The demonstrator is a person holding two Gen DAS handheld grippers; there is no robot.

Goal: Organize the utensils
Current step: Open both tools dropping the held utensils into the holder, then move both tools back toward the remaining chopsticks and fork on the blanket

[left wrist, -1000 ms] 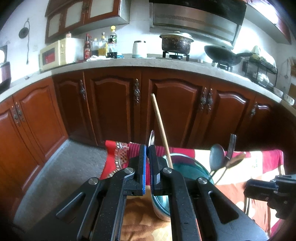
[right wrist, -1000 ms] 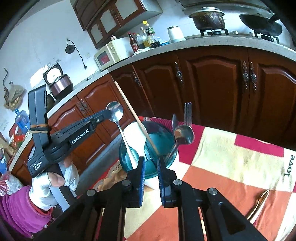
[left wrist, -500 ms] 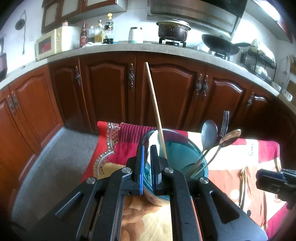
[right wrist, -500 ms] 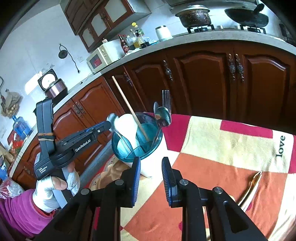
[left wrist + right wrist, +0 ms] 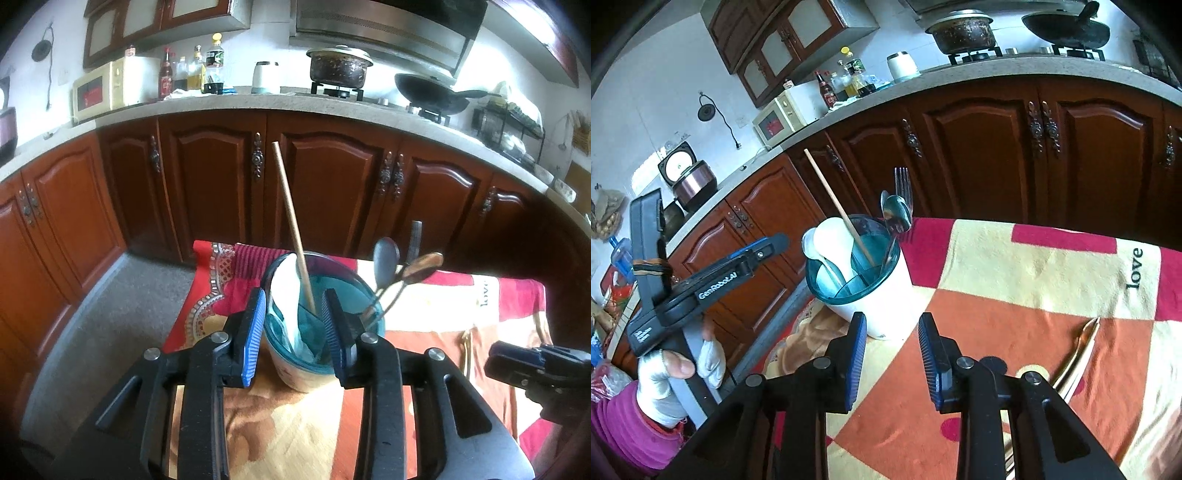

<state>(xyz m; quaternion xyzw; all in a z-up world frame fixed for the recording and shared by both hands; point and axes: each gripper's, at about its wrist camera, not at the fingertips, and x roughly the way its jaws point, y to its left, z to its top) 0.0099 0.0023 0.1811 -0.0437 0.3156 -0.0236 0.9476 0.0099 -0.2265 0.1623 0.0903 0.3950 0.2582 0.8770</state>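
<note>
A white utensil holder with a teal rim (image 5: pixel 882 299) stands on the patterned tablecloth (image 5: pixel 1015 295). It holds a wooden chopstick (image 5: pixel 838 206), a white ladle (image 5: pixel 833 236), a metal spoon (image 5: pixel 812 245), a second spoon (image 5: pixel 895 218) and a fork (image 5: pixel 902 181). My left gripper (image 5: pixel 293 332) hovers just before the holder (image 5: pixel 295 373), its jaws opening with nothing gripped. From the right wrist view, the left gripper (image 5: pixel 775 242) ends a little left of the rim. My right gripper (image 5: pixel 893 354) is near the holder's base, jaws opening and empty. Gold-coloured utensils (image 5: pixel 1078 354) lie on the cloth to its right.
Brown kitchen cabinets (image 5: pixel 321 192) and a grey counter with a microwave (image 5: pixel 107 88), bottles and pots run behind the table. A gloved hand (image 5: pixel 661 373) holds the left gripper. The cloth's left edge drops to grey floor (image 5: pixel 110 314).
The left gripper brought the metal spoon down into the holder and let go, its jaws spreading apart. The right gripper's jaws widened too and it drew back from the holder.
</note>
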